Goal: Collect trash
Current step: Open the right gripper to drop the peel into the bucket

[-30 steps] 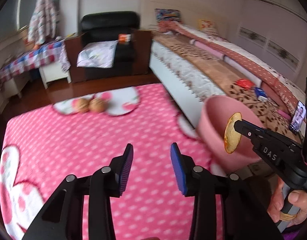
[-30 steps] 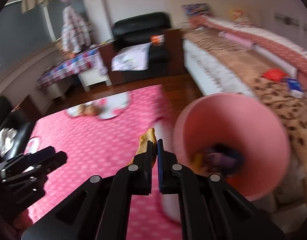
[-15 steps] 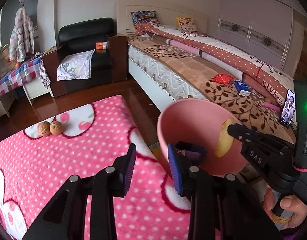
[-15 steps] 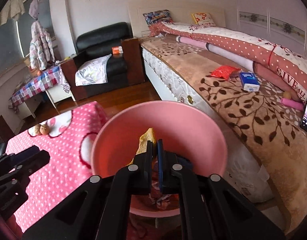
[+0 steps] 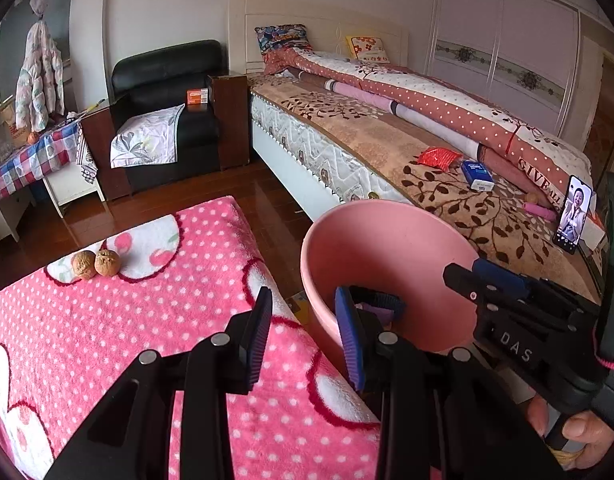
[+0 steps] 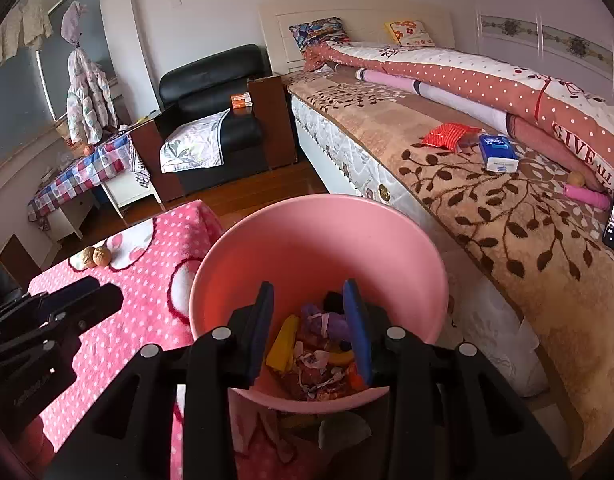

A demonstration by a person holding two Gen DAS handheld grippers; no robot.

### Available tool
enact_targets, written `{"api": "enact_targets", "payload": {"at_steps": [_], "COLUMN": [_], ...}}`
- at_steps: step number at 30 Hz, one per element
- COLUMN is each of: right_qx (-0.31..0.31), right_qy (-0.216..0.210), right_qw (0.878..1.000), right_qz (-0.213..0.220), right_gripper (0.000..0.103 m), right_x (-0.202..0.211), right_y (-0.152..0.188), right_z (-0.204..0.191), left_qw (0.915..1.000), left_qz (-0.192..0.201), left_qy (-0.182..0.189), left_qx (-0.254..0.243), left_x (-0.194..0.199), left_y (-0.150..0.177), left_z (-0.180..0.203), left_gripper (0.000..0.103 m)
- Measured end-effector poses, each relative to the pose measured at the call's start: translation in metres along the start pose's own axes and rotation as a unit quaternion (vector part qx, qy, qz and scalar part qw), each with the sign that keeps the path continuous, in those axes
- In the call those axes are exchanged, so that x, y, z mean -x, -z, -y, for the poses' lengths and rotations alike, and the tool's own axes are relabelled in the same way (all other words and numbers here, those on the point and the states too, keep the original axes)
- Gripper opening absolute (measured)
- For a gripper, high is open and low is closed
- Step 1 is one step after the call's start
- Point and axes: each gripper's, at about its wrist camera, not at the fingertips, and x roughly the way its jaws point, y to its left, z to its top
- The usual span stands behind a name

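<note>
Just opened: right gripper (image 6: 309, 330) over bin (image 6: 407, 240), jaws apart, chip gone from between them. Left gripper (image 5: 303, 336) narrowly open, empty, beside bin.

Right gripper (image 6: 309, 334) jaws have just been opening, nothing between — left gripper (image 5: 305, 338) parted, empty.

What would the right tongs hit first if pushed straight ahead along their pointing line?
Probably the trash pile inside the pink bin. The right tongs stand open and empty above the bin mouth, aimed down into it. Depth is unclear, so the bin's inner wall could come first.
</note>
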Motion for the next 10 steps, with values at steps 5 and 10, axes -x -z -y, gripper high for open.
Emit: {"api": "enact_targets", "payload": {"at_steps": [5, 10], "right_qx": [-0.001, -0.001], "right_qy": [0.0, -0.001], "right_qw": [1.0, 1.0], "right_qz": [-0.001, -0.002], "right_gripper": [0.037, 0.037], "right_x": [0.0015, 0.0019], "right_y": [0.0004, 0.0008], "right_z": [0.0002, 0.0001], "left_qw": [1.0, 1.0], "left_qz": [-0.004, -0.003], "left_qy": [0.001, 0.003], "left_qx": [-0.004, -0.003], "left_x": [0.0019, 0.0036], "left_y": [0.0002, 0.0006], "left_z": [0.0023, 0.002], "left_gripper": [0.032, 0.032]}}
